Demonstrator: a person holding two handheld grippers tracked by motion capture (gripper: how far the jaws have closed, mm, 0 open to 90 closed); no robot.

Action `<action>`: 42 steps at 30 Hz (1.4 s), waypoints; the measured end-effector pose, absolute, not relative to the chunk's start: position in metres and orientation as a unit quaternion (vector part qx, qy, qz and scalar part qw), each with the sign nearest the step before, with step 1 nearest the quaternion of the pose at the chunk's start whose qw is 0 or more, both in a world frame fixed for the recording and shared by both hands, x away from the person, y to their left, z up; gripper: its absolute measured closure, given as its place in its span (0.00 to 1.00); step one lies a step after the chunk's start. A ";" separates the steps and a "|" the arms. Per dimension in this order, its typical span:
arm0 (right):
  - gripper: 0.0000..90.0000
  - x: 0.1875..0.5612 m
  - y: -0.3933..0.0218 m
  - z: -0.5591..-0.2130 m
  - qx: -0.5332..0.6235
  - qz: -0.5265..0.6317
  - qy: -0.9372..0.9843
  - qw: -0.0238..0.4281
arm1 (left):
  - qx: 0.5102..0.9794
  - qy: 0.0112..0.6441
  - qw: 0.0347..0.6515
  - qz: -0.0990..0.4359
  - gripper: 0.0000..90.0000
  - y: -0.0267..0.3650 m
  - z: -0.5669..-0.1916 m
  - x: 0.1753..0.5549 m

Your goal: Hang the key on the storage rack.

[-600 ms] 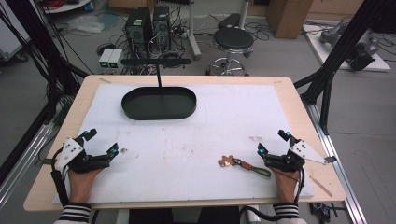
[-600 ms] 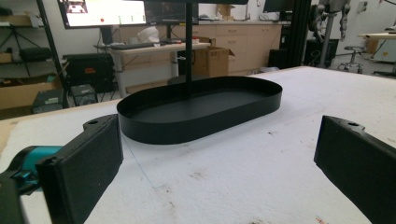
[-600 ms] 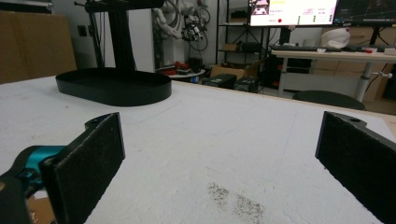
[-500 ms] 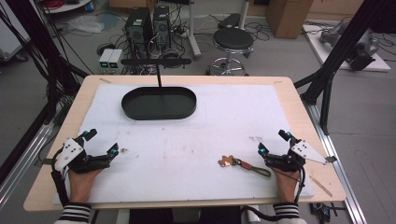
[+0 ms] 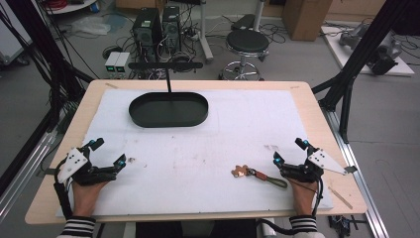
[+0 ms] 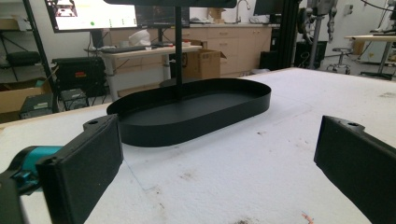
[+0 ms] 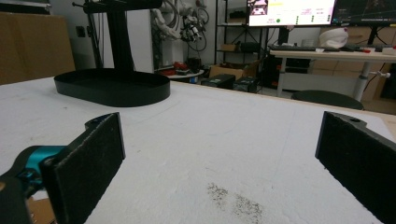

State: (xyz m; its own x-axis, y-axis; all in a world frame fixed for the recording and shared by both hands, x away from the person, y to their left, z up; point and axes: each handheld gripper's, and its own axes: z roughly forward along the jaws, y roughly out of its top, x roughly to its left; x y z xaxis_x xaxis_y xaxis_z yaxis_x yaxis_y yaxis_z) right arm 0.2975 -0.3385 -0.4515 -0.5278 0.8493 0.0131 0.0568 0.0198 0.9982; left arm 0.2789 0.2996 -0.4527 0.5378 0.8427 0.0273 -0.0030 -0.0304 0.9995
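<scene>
Left gripper (image 5: 107, 153) rests at the bench's (image 5: 317, 119) near-left corner, fingers (image 6: 88, 165) spread, nothing between them. Right gripper (image 5: 290, 151) sits near the near-right corner, fingers (image 7: 91, 161) spread too, empty. Keyring (image 5: 257, 174) lies on the bench's white cover just left of the right gripper, not touching. Black tray (image 5: 168, 110) sits toward the far edge, left of centre.

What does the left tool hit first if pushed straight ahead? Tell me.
Probably the black tray. The left tool stands open with nothing between its jaws, and bare white mat lies ahead up to the tray's wall; depth is hard to judge.
</scene>
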 end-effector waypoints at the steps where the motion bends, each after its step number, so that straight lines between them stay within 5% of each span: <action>1: 0.00 0.298 -0.339 -0.452 0.357 0.602 0.634 0.329 | 0.629 0.334 0.611 0.346 0.02 0.300 -0.453 0.279; 16: 0.00 0.295 -0.345 -0.435 0.349 0.600 0.651 0.308 | 0.631 0.329 0.612 0.345 0.02 0.299 -0.453 0.279; 26: 0.00 0.294 -0.341 -0.398 0.282 0.530 0.769 0.218 | 0.631 0.330 0.612 0.344 0.02 0.300 -0.453 0.279; 42: 0.04 0.302 -0.319 -0.383 0.198 0.374 0.894 0.149 | 0.629 0.332 0.614 0.342 0.02 0.300 -0.453 0.279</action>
State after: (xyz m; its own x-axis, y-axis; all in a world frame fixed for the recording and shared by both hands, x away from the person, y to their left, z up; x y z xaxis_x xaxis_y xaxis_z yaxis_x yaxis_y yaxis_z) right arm 0.3017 -0.3190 -0.3830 -0.8773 0.4652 -0.1179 0.2428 0.6422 0.7271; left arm 0.2794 0.3001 -0.4526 0.5467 0.8370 0.0230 -0.0023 -0.0259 0.9997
